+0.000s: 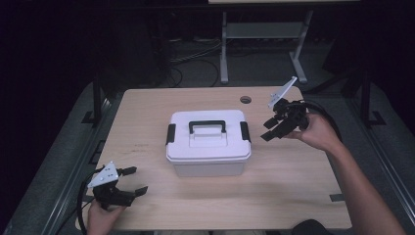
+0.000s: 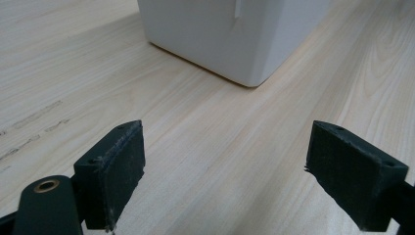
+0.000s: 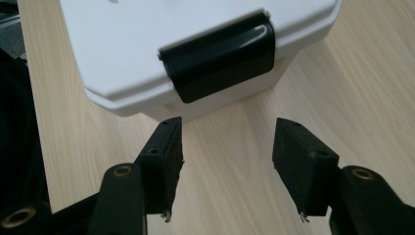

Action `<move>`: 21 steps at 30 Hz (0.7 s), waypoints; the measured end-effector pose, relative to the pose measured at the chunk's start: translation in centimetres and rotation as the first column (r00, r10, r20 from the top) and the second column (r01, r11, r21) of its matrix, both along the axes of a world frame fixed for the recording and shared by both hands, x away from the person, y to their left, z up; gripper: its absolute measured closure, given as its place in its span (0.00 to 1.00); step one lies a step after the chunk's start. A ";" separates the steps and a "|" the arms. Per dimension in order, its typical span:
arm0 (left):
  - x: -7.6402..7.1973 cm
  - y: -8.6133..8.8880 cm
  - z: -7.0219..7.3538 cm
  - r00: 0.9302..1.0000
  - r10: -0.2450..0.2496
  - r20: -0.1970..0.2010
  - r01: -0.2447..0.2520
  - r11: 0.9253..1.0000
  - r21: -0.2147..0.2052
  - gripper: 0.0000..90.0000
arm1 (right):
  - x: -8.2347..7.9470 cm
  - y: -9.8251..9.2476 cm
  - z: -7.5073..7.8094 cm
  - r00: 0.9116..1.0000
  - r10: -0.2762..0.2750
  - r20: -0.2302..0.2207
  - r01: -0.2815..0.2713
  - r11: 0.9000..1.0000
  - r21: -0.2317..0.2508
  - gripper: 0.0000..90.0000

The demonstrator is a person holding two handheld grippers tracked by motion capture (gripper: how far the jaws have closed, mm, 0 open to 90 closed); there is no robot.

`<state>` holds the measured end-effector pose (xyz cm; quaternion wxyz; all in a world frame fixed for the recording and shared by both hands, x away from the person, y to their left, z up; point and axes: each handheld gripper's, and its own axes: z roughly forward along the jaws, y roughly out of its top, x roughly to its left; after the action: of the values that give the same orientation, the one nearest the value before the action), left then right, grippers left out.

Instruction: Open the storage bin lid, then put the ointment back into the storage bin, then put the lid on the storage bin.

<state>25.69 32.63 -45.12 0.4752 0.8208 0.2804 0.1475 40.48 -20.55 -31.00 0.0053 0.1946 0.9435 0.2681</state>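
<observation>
Centrally, white lidded box (image 1: pixel 209 142), black handle (image 1: pixel 207 126), black latches (image 3: pixel 220 61)

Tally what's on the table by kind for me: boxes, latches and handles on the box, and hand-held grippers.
White storage box: 1
Black side latches, left latch and right latch: 2
Black carry handle: 1
Hand-held grippers, left hand-held gripper and right hand-held gripper: 2
Total: 6
</observation>
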 end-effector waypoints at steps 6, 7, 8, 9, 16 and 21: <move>0.0 -0.1 0.0 1.000 -0.001 0.001 0.001 1.000 0.004 0.15 | -0.3 -0.6 -0.5 1.000 -0.009 -0.006 0.009 1.000 -0.002 0.49; 0.0 -0.1 0.0 1.000 -0.001 0.001 0.001 1.000 0.003 0.15 | -0.4 -0.7 -0.6 1.000 -0.011 -0.008 0.011 1.000 0.000 0.49; 0.0 -0.1 0.0 1.000 -0.001 0.000 0.001 1.000 0.002 0.15 | -0.5 -0.8 -0.8 1.000 -0.010 -0.006 0.010 1.000 0.005 0.50; 0.0 -0.2 0.0 1.000 -0.002 -0.001 0.002 1.000 0.002 0.15 | -0.5 -1.0 -0.9 1.000 -0.011 -0.008 0.012 1.000 0.010 0.50; -0.1 0.0 0.1 1.000 0.003 -0.004 -0.003 1.000 -0.011 0.15 | -0.8 -1.8 -1.9 0.999 -0.026 -0.022 0.026 0.999 0.019 0.50; -0.1 -0.2 0.0 1.000 -0.001 -0.004 0.001 1.000 0.003 0.15 | -1.0 -2.4 -2.6 0.999 -0.036 -0.033 0.037 0.999 0.020 0.49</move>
<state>25.62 32.47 -45.17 0.4733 0.8220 0.2807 0.1464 39.45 -22.94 -33.58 -0.0071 0.2162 0.9370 0.2744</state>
